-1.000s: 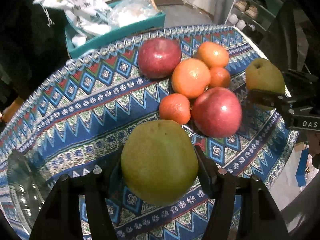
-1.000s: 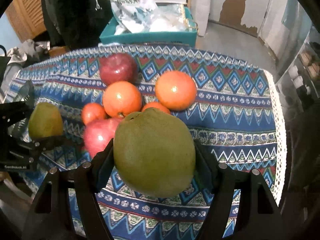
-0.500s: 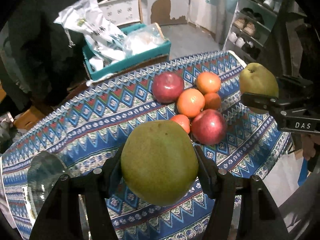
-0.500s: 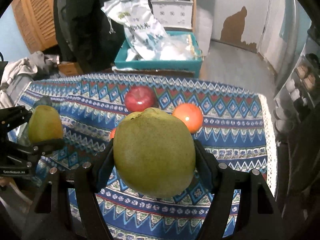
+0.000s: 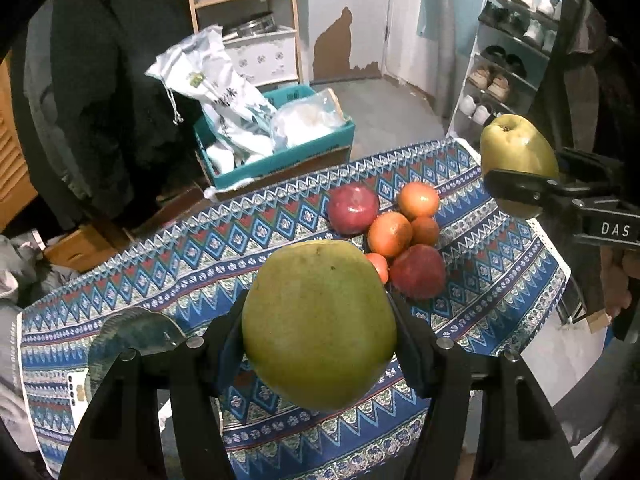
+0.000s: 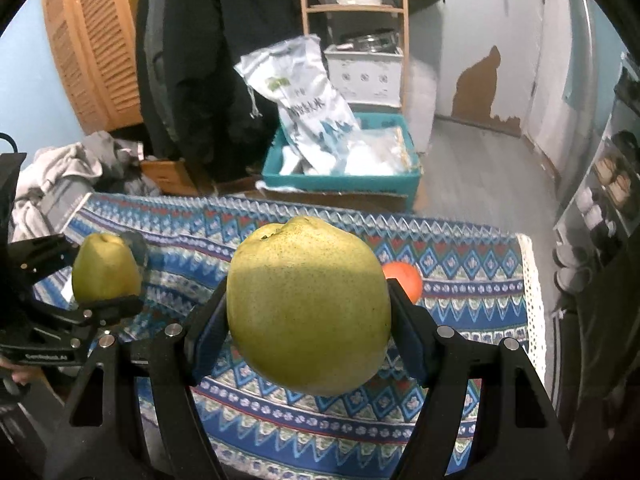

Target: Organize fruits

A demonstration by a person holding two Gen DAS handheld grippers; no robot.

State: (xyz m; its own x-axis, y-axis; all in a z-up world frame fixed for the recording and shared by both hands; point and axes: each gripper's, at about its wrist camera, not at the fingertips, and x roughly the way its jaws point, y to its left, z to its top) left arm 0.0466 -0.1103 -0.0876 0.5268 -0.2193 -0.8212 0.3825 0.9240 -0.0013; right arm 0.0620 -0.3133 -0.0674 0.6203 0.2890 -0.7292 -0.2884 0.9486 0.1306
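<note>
My left gripper [image 5: 320, 332] is shut on a green pear [image 5: 318, 320], held well above the patterned tablecloth [image 5: 240, 248]. My right gripper [image 6: 308, 320] is shut on a second green pear [image 6: 308, 316], also held high. Each gripper shows in the other's view: the right one with its pear [image 5: 518, 160] at the right, the left one with its pear [image 6: 106, 270] at the left. On the cloth lies a cluster of two red apples [image 5: 353, 209] [image 5: 418, 272] and several oranges [image 5: 390, 234]. One orange [image 6: 404, 280] shows behind my right pear.
A glass plate [image 5: 132, 336] lies on the cloth at the near left. A teal crate [image 5: 280, 156] with white bags stands beyond the table. A shoe rack [image 5: 508, 64] is at the right, a wooden shelf [image 6: 352, 12] behind. The table's right edge is lace-trimmed [image 6: 534, 300].
Both grippers have risen and pulled back from the table with their pears; the fruit cluster looks smaller and farther, and more of the room shows.
</note>
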